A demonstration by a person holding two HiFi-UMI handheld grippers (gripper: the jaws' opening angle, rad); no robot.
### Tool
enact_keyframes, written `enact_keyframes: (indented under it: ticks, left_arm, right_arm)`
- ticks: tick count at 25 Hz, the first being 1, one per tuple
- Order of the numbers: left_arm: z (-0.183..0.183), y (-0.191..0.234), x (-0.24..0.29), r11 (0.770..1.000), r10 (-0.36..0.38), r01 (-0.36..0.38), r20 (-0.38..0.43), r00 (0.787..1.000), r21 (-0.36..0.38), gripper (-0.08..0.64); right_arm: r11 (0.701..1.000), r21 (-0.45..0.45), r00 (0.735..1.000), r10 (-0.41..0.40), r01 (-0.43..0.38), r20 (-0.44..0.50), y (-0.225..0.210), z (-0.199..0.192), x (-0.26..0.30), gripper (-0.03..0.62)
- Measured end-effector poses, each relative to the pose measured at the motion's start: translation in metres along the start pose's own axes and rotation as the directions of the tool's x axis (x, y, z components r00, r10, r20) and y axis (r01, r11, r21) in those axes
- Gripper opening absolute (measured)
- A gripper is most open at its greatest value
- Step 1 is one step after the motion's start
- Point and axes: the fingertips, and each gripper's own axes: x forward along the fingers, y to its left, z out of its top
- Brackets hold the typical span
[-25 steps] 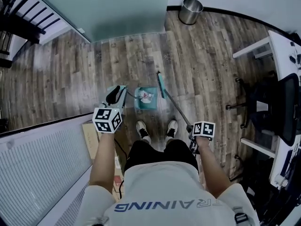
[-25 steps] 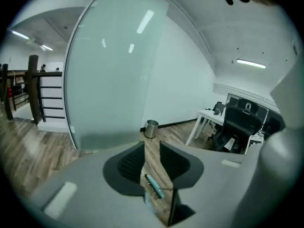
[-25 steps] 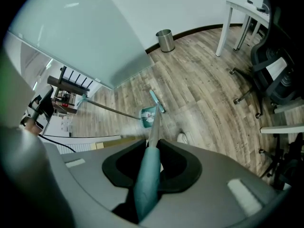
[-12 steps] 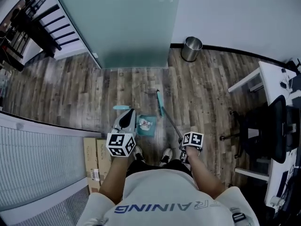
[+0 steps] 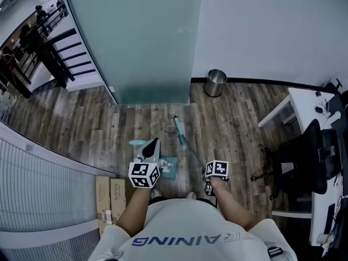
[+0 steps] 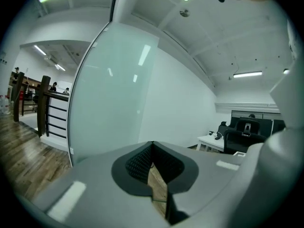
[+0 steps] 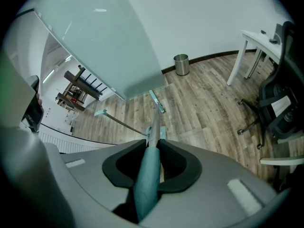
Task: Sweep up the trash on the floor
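Matt, grainy wood-plank floor (image 5: 244,118); glossy metal bin (image 5: 216,83) at twelve o'clock; frosted glass panel (image 5: 136,37); smooth teal plastic broom handle (image 7: 146,179)

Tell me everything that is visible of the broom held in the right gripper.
The broom has a thin silver-grey shaft, metal by its look, with a teal grip sleeve at the top and a small teal head. The right gripper is shut on the grip sleeve. The shaft slants down and forward toward the wooden floor; whether the head touches it cannot be told.
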Motion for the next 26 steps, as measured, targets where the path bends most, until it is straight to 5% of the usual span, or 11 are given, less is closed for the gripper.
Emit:
enact_keyframes:
  ticks: [8,26]
  left_arm:
    - [0.011,-0.013,0.014,0.999,-0.047,0.046,0.007,0.999,0.015,0.003]
    - [0.006,0.003,0.016,0.997,-0.059,0.060,-0.025,0.998,0.054,0.003]
  right_arm:
    - [0.998,-0.059,0.999,-0.007,0.010,0.044,0.010,0.025,-0.004,0.106]
    - [0.999,-0.041,0.998,-0.009,0.011,0.060,0.025,0.022,-0.006,0.106]
